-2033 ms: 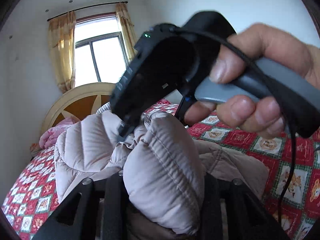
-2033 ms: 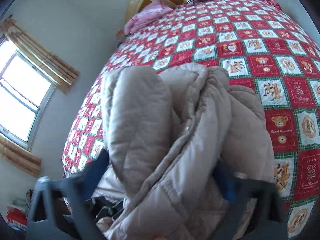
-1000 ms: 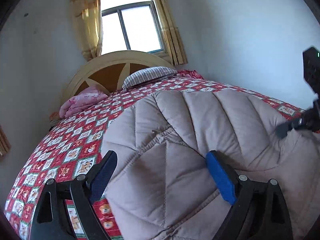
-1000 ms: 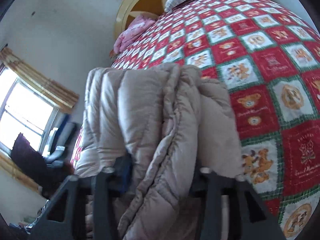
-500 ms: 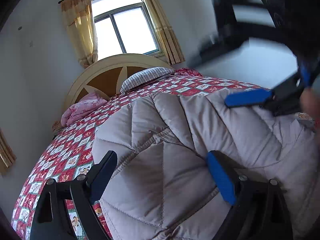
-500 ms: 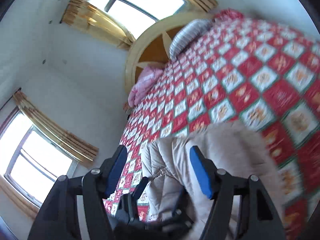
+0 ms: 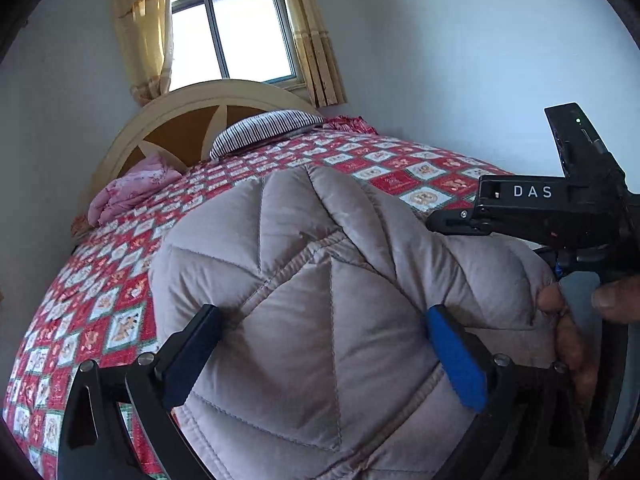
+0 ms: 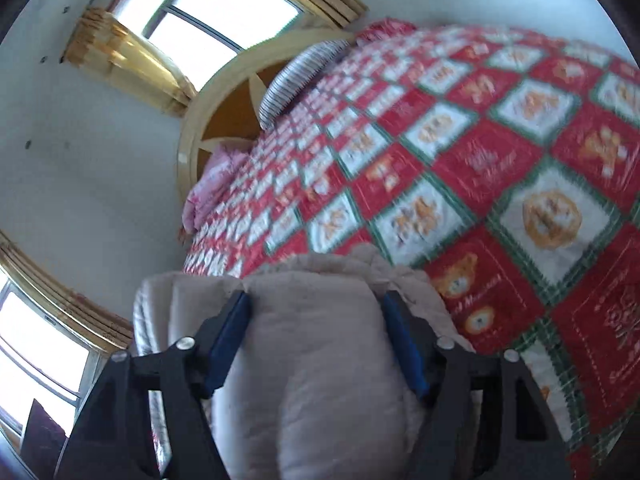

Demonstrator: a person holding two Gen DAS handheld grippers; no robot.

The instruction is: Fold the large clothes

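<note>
Two grippers frame the same grey quilted jacket (image 7: 320, 300) at the near edge of the bed. The left gripper (image 7: 320, 344) has its jaws spread wide, one black finger and one blue pad (image 7: 456, 360) resting against the puffy bulk on either side; whether they are pinching it or merely straddling it cannot be told from here. The right gripper (image 8: 316, 336) likewise brackets a thick roll of the jacket (image 8: 316, 360) between its blue pads, jaws apart and pressed to the padding, with the right hand (image 7: 576, 320) at the bundle's edge in the left view. The jacket sits bunched and folded over on the red patchwork bedspread (image 8: 500, 184), well short of the striped pillow (image 7: 268, 130) and the pink bundle (image 7: 136, 188) by the headboard (image 7: 180, 120). To fold it well, I would keep both grips level, lay the roll down flat so the quilted seams line up, and press out trapped air before letting go, since the filling is likely to spring back.
</note>
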